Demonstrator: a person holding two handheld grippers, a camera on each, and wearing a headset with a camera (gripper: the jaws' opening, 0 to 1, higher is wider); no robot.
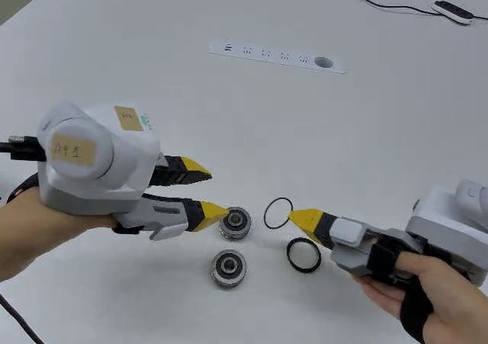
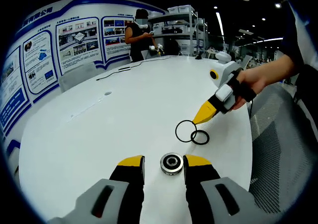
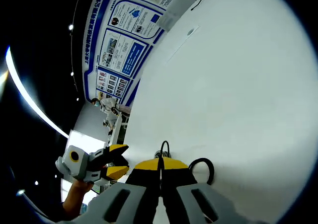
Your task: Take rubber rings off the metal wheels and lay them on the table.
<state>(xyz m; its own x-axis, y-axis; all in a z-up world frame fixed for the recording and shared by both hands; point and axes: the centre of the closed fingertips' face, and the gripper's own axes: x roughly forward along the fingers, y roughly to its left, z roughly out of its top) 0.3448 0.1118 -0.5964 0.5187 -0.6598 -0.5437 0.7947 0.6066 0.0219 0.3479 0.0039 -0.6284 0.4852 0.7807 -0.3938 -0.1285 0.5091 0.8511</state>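
Note:
Two metal wheels lie flat on the white table (image 1: 252, 130): one (image 1: 235, 223) just off my left gripper's lower tip, the other (image 1: 229, 268) nearer me. My left gripper (image 1: 204, 191) is open, and the first wheel (image 2: 172, 163) sits just ahead of its yellow tips (image 2: 131, 161). A thin black rubber ring (image 1: 278, 213) lies on the table, its edge at the tip of my right gripper (image 1: 296, 217), whose jaws are shut on it (image 3: 164, 145). A thicker black ring (image 1: 303, 254) lies loose beside that gripper (image 2: 198, 119).
A white power strip (image 1: 276, 56) lies across the far middle of the table. A black cable and small device (image 1: 451, 9) sit at the far right corner. A person (image 2: 141, 30) stands beyond the table's far end.

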